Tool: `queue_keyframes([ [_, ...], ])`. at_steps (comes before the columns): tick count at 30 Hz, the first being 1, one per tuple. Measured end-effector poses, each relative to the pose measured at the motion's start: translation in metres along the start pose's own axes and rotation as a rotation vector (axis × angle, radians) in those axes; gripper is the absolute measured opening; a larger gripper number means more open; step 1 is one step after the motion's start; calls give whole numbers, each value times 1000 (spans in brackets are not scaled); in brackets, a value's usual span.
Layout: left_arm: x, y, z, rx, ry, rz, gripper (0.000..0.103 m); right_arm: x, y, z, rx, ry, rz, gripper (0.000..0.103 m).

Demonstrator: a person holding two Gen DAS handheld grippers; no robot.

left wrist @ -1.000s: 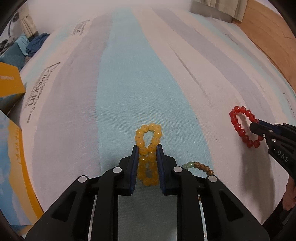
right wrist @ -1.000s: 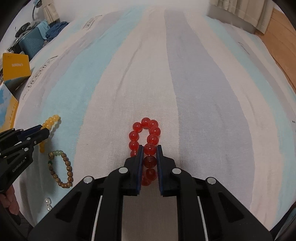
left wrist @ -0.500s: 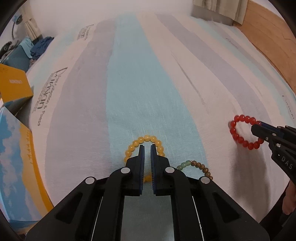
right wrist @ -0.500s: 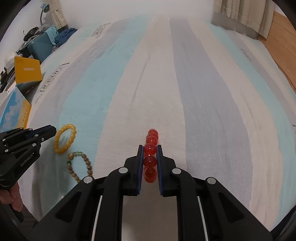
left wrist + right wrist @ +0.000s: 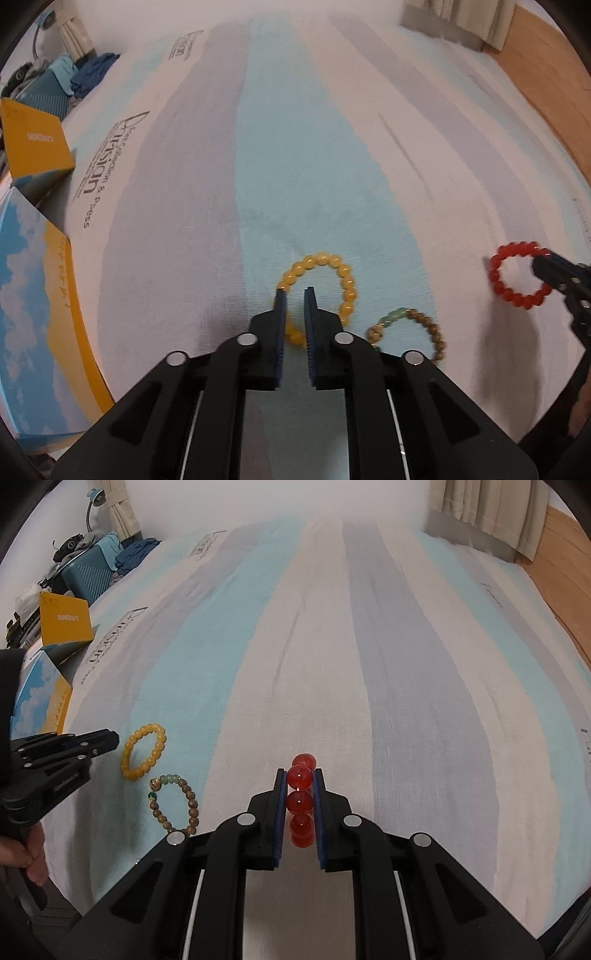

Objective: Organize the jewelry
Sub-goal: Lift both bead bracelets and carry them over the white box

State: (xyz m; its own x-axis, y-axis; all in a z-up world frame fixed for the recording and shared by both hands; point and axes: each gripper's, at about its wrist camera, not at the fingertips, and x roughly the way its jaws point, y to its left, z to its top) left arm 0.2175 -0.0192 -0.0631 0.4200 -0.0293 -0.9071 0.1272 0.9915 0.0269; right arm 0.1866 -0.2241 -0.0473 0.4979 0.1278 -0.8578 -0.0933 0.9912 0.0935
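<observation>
A yellow bead bracelet (image 5: 332,273) lies flat on the striped bedsheet (image 5: 295,147); it also shows in the right wrist view (image 5: 144,751). My left gripper (image 5: 294,291) hovers over its near left side, jaws slightly apart with nothing between them. A brown and green bead bracelet (image 5: 410,328) lies just right of it, also in the right wrist view (image 5: 173,805). My right gripper (image 5: 299,773) is shut on a red bead bracelet (image 5: 301,775), held edge-on above the sheet; it shows as a ring in the left wrist view (image 5: 517,277).
A blue and yellow box (image 5: 33,314) stands at the bed's left edge, with an orange box (image 5: 35,144) behind it. A teal suitcase (image 5: 88,574) and clothes lie at the far left. Wooden floor (image 5: 546,74) runs along the right.
My left gripper let go of the yellow bracelet, which now lies flat as an open ring, and pulled back. My right gripper lifted the red bracelet off the sheet.
</observation>
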Motion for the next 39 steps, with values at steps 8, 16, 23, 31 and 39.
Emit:
queue_keyframes([
  [8,28,-2,-3,3,17,13,32,14,-2,2,-13,18,0,12],
  [16,43,-4,1,0,14,11,41,32,-8,1,0,37,3,12],
  [23,44,0,3,0,20,-23,9,36,-14,-2,27,38,9,12],
  [31,28,1,6,6,-4,-21,9,24,-11,4,25,12,29,12],
  [39,-1,0,10,0,-29,-29,8,4,-5,8,22,-14,47,12],
])
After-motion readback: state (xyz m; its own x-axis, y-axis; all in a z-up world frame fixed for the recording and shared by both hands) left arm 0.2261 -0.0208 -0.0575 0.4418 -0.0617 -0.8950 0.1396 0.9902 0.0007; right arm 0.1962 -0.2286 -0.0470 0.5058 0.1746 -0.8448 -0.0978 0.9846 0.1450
